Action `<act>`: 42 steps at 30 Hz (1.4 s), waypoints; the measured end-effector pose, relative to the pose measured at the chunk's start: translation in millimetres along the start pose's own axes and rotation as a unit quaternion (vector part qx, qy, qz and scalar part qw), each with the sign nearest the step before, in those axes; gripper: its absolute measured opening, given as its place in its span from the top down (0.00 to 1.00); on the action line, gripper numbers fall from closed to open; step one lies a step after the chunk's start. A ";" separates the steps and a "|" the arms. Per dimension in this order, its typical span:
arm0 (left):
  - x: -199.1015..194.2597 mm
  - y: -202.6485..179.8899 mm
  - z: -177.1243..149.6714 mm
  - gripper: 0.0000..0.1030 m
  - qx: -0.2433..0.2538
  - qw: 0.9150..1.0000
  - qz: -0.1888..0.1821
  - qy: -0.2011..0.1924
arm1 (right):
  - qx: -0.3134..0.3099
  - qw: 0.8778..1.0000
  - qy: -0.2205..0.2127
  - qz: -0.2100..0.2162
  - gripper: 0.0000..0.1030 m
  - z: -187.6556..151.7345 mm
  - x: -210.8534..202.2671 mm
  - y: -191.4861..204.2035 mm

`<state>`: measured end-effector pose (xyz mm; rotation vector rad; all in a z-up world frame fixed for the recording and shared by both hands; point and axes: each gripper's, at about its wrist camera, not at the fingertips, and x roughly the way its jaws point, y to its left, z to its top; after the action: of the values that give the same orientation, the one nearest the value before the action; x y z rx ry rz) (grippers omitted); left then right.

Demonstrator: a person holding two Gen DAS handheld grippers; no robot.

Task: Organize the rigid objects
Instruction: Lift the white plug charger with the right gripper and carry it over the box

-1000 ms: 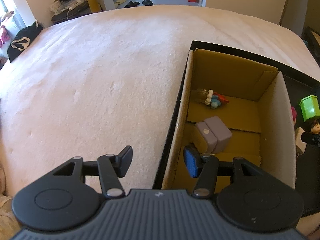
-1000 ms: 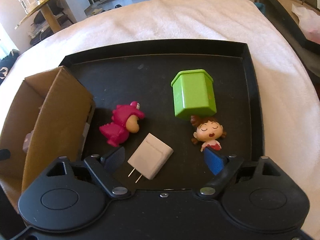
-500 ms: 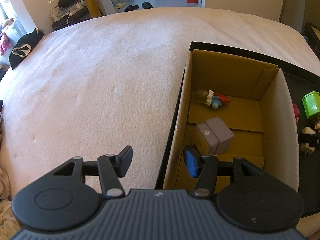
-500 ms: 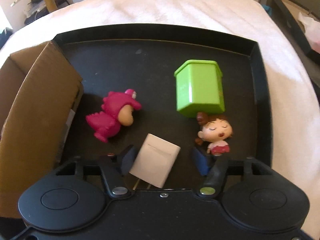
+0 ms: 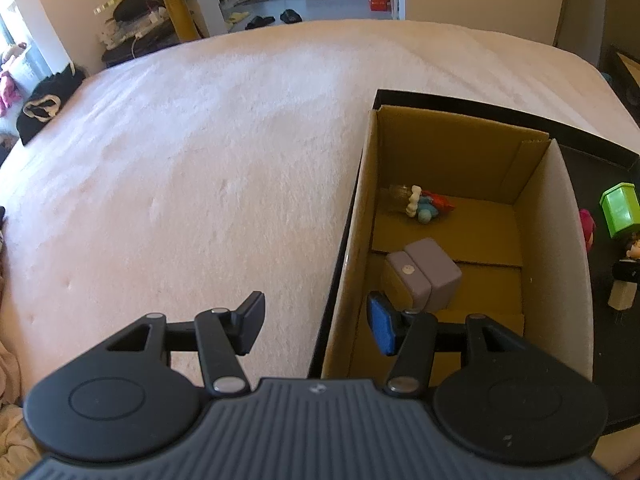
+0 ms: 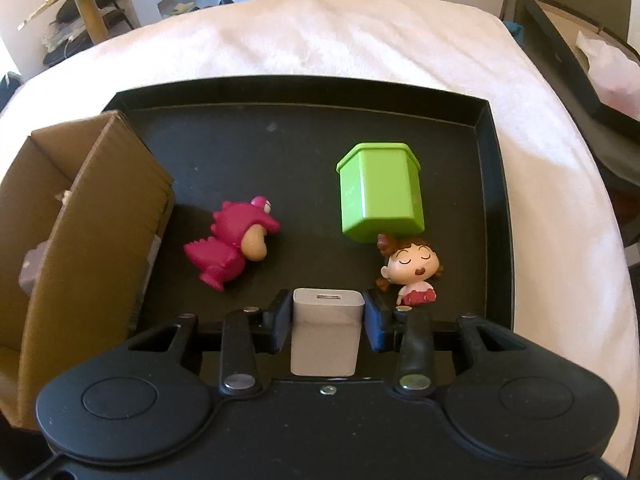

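My right gripper [image 6: 326, 320] is shut on a white charger plug [image 6: 326, 332], held just above the near edge of the black tray [image 6: 494, 168]. On the tray lie a pink dinosaur figure [image 6: 230, 246], a green box [image 6: 380, 196] and a sleeping girl figure [image 6: 412, 270]. The cardboard box [image 6: 92, 216] stands at the tray's left. My left gripper [image 5: 316, 326] is open and empty, straddling the cardboard box's [image 5: 348, 240] left wall. Inside it lie a grey cube [image 5: 426, 274] and a small colourful figure [image 5: 424, 202].
The tray sits on a white fluffy bed cover [image 5: 180, 160]. Another black tray with a white bag [image 6: 600, 60] stands beyond the bed's right edge. A table and clutter [image 5: 160, 20] stand on the floor beyond the bed's far end.
My right gripper moved onto the white charger plug, closed on it and turned it straight between the fingers. The left gripper stayed open by the box wall.
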<state>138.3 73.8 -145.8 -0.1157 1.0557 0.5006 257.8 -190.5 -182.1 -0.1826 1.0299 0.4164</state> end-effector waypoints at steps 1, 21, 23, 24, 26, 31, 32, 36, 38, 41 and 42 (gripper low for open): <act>0.9 1.2 0.1 0.47 -0.002 1.000 -0.004 0.003 | -0.001 1.000 -0.004 0.000 0.64 0.6 -2.9 1.4; -0.7 8.9 -1.0 0.51 -0.009 1.000 -0.028 0.000 | -0.030 0.996 -0.083 0.022 0.64 30.2 -58.8 36.7; -0.4 9.5 -1.6 0.52 -0.009 1.000 -0.030 0.000 | -0.037 0.995 -0.089 0.025 0.64 35.2 -63.4 43.5; 0.2 9.8 -1.8 0.54 -0.010 0.999 -0.030 0.001 | -0.042 0.995 -0.091 0.027 0.64 37.4 -65.6 47.4; 1.5 10.2 -1.8 0.57 -0.011 0.999 -0.032 0.005 | -0.052 0.994 -0.096 0.031 0.64 41.3 -69.3 55.9; 3.5 10.9 -1.7 0.68 -0.011 0.999 -0.045 0.009 | -0.078 0.990 -0.109 0.044 0.64 50.8 -78.7 77.4; 4.7 11.3 -1.7 0.75 -0.012 0.999 -0.048 0.011 | -0.084 0.989 -0.112 0.046 0.64 53.3 -80.5 82.9; 3.2 17.1 -3.6 0.90 -0.025 0.997 -0.078 0.002 | -0.101 0.986 -0.121 0.051 0.64 60.0 -84.5 100.5; 3.0 17.3 -4.1 0.90 -0.025 0.997 -0.079 -0.001 | -0.107 0.985 -0.123 0.054 0.64 62.9 -86.3 108.7; 2.9 16.4 -5.0 0.90 -0.021 0.997 -0.078 -0.003 | -0.119 0.983 -0.129 0.061 0.64 65.1 -87.5 118.9; 2.5 16.4 -5.6 0.90 -0.019 0.997 -0.079 -0.004 | -0.124 0.982 -0.131 0.063 0.64 65.5 -87.7 122.4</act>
<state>127.4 87.2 -148.4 -0.2288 1.0205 0.3786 219.3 -79.1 -67.8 -0.2790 0.7310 0.6667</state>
